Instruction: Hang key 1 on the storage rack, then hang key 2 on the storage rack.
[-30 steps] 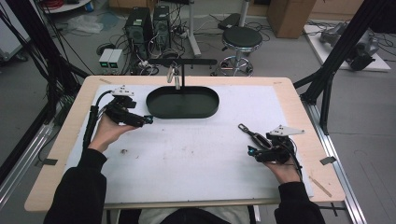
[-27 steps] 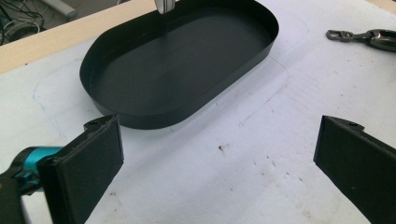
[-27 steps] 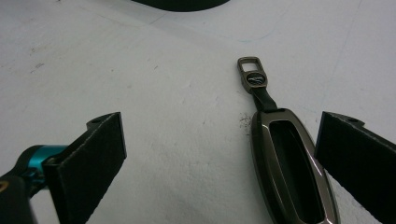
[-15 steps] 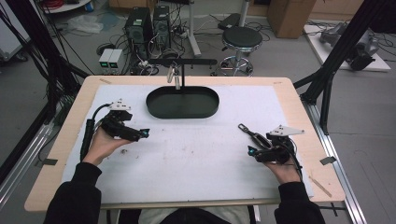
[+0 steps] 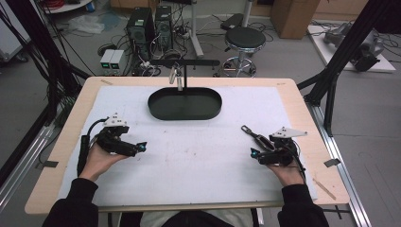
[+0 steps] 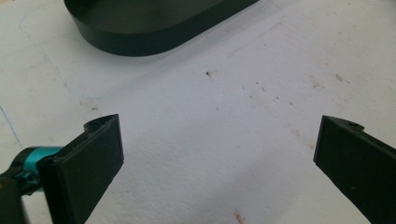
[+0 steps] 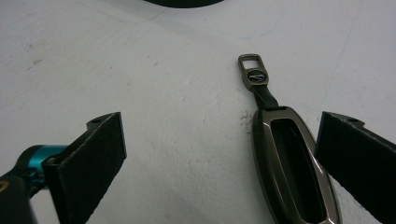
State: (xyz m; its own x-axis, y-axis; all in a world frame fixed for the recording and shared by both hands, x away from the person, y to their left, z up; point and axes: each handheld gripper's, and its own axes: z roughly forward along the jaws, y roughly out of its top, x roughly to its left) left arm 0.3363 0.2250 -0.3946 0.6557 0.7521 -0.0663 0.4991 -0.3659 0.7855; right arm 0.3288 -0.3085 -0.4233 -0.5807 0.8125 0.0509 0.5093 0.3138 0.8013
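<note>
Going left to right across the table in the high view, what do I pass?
Left gripper → black tray → key fob → right gripper; the fob and the right gripper nearly share a spot.

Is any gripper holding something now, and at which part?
Nothing is held. The right gripper is open around the key fob lying on the table; the left gripper is open over bare mat.

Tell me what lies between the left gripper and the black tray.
Nothing: in the high view, bare white mat separates the left gripper from the black tray. The left gripper view shows the same.
</note>
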